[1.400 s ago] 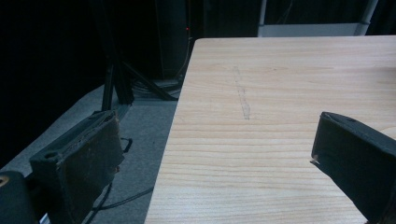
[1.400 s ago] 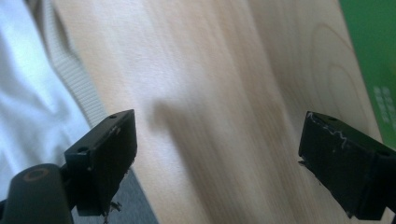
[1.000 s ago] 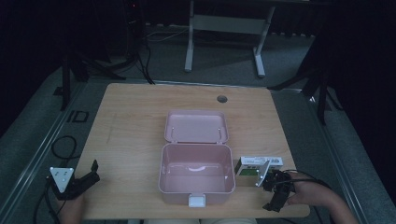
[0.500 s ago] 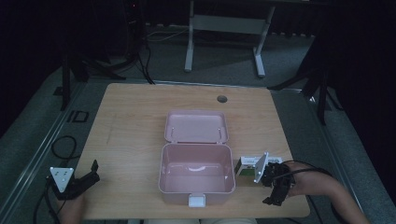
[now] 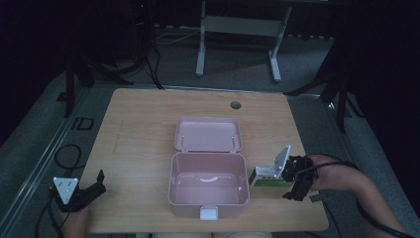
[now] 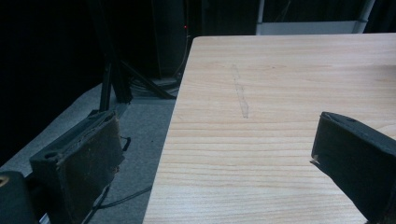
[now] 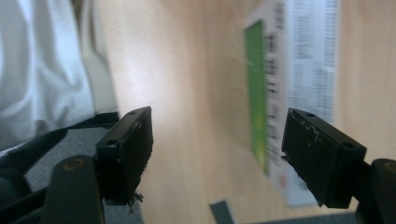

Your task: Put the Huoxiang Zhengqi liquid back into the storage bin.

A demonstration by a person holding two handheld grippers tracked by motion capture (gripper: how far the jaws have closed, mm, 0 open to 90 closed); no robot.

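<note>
Left gripper [image 5: 91,191] rests at the wood-grain surface [image 5: 143,144] edge, jaws wide, nothing between them. Centre: pink plastic box [image 5: 208,186], rectangular with rounded corners, lid hinged open (white latch in front). Right of it, a flat green-and-white printed carton [image 5: 267,177] lies on the surface. Right gripper [image 5: 292,188] is just beside it; jaws apart, have just been closing, not gripping.

Light wooden table [image 5: 138,129], round cable hole [image 5: 235,105] near far edge. Open pink case [image 5: 208,181] resting mid-table, lid back. White-green carton [image 5: 267,177] lying just right of case.
</note>
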